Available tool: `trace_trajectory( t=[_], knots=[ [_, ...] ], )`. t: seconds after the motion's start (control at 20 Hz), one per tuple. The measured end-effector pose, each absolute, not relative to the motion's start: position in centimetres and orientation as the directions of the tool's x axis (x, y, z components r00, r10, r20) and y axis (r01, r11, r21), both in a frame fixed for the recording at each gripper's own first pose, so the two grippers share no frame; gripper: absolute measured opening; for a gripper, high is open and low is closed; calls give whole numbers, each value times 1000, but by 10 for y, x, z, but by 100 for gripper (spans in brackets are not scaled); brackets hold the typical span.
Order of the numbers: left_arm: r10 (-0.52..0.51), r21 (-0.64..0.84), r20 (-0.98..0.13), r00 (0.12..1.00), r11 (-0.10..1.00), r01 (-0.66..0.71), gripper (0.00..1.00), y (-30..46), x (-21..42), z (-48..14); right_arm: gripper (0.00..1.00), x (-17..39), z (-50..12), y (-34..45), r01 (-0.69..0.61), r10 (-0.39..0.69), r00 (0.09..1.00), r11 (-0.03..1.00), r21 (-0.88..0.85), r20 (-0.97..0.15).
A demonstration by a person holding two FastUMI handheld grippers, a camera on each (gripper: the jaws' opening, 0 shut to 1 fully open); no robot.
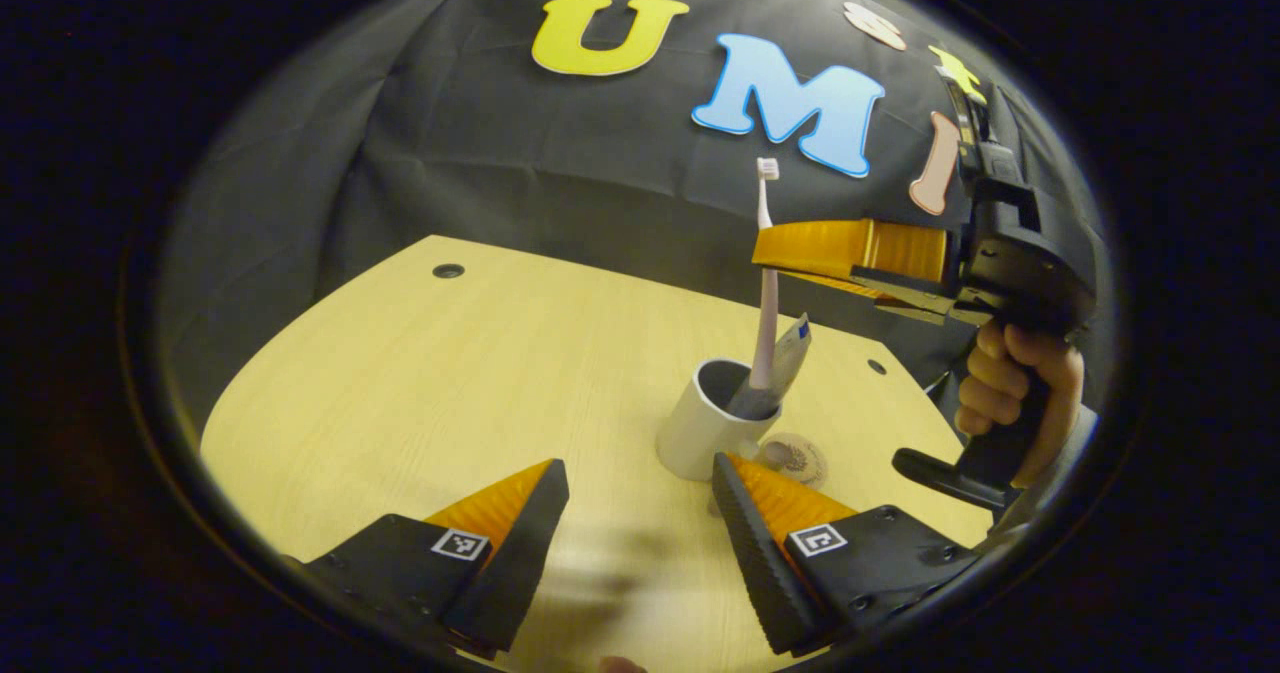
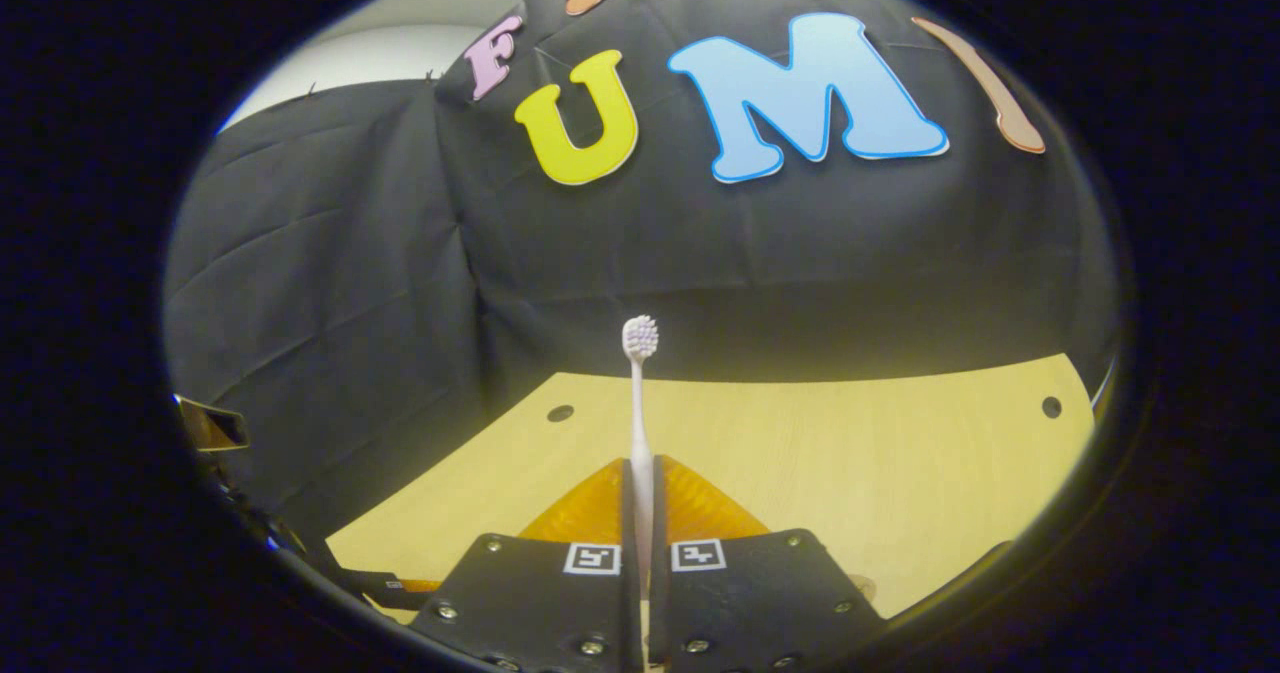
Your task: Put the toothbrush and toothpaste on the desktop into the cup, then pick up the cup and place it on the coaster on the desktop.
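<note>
Left gripper [image 1: 630,533] hangs low over the surface [image 1: 450,383], fingers spread wide, gripping nothing, just short of the cup [image 1: 700,433]. The cup stands upright; the toothpaste [image 1: 780,363] leans inside it, and the coaster [image 1: 795,458] lies just right of it. Above the cup, the right gripper [image 2: 640,513] is clamped tight on the toothbrush [image 2: 640,393], which stands upright with bristles on top and its lower end in the cup.
</note>
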State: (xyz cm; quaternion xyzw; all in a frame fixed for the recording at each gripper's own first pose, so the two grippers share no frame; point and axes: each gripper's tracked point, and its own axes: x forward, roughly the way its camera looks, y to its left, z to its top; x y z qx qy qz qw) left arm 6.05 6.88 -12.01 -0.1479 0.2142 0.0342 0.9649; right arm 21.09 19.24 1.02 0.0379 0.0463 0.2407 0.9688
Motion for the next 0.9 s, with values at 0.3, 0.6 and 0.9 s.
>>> trace_trajectory(
  t=[0.3, 0.6, 0.9],
  knots=[
    [18, -269, -443, 896, 951, -152, 94, 74, 61, -128, 9, 219, 1, 188, -440, 445, 890, 895, 71, -96],
    [-6, -276, -446, 895, 952, -132, 94, 65, 67, -129, 34, 210, 1, 180, -423, 426, 899, 905, 45, -105],
    [-35, -277, -441, 897, 956, -99, 93, 56, 69, -125, 53, 193, 20, 162, -367, 366, 929, 930, 0, -58]
  ],
)
